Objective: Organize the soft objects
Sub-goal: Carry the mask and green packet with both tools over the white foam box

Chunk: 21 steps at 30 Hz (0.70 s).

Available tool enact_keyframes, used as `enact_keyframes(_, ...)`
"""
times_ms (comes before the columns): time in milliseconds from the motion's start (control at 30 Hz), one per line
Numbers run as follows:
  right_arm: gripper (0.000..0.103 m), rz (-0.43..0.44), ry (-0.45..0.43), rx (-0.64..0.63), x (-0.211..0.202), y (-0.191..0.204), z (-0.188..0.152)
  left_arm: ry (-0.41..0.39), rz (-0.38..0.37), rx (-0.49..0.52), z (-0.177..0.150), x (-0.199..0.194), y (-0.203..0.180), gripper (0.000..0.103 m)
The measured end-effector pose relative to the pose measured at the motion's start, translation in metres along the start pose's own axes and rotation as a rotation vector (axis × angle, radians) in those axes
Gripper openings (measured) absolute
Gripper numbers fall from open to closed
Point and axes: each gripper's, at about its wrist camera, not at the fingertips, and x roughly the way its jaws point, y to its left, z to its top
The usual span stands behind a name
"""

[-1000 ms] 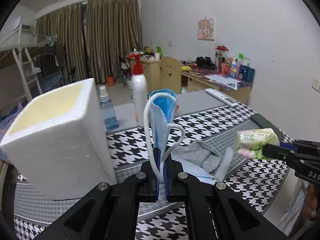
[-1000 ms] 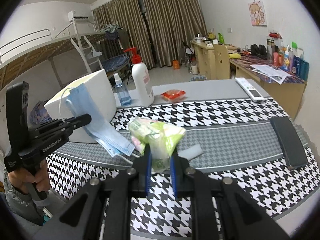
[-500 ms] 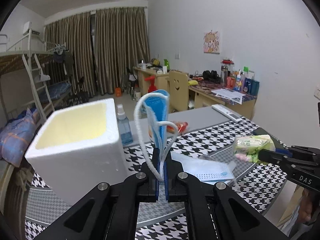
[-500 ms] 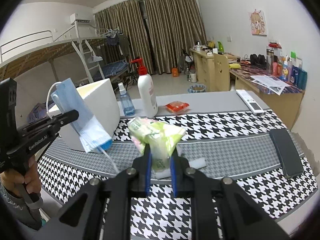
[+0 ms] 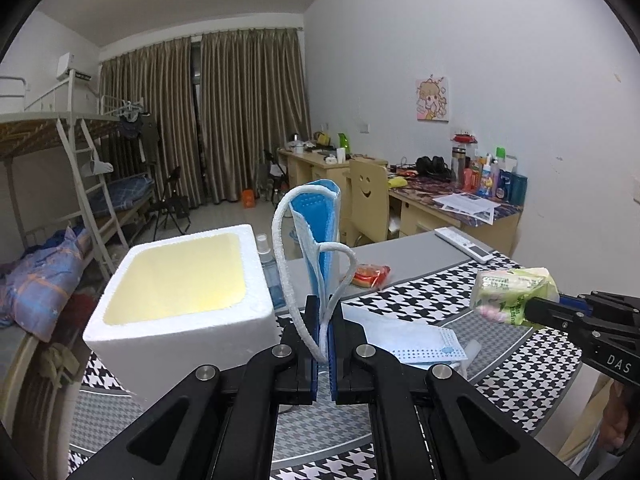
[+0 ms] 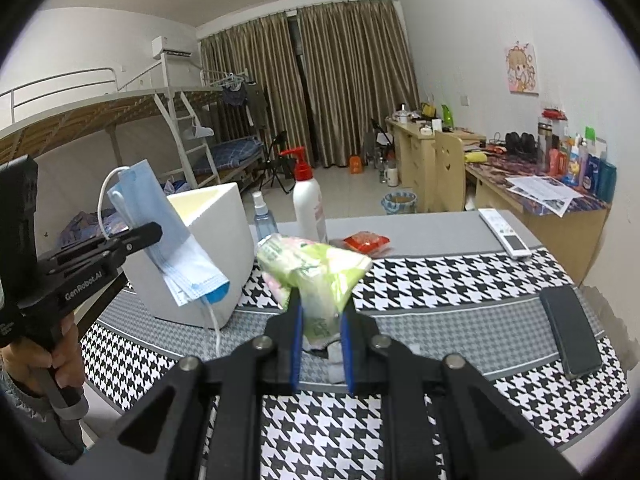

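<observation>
The white foam box [image 5: 180,300] sat open-topped near the left edge of the houndstooth tablecloth [image 6: 440,280], and nothing was in the air above its rim. A spray bottle [image 6: 264,220], a pump bottle [image 6: 308,204] and a red snack pack [image 6: 366,240] stood just behind and beside it, a remote [image 6: 504,234] and a dark phone [image 6: 570,332] lay well off toward the right edge.

The left gripper [image 5: 324,320] was clamped tight on a blue face mask [image 5: 318,232], held up off the table just beside the box, ear loop dangling. More masks [image 5: 404,340] lay flat on the cloth right past its fingers. The right gripper [image 6: 320,320] was squeezed onto a green tissue pack [image 6: 316,276], also lifted clear of the table, off to the box's right.
</observation>
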Motion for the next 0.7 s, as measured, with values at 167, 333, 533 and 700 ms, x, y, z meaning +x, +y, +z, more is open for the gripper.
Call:
enact_keyframes(167,0.02,0.009,-0.012,-0.008,0.002,0.006,0.006,-0.001,0.011,0.005,0.003,-0.001,0.005,0.004)
enact_keyframes(333,0.02,0.02,-0.013,-0.006,0.009,0.011,0.012,-0.004,0.027,-0.009,0.006,-0.002,0.014,0.004)
enact_keyframes(533,0.02,0.041,-0.015,-0.031,0.015,0.021,0.02,-0.021,0.057,-0.026,0.013,-0.005,0.029,0.004)
enact_keyframes(700,0.02,0.059,-0.016,-0.041,0.022,0.028,0.029,-0.026,0.079,-0.035,0.017,-0.006,0.036,0.004)
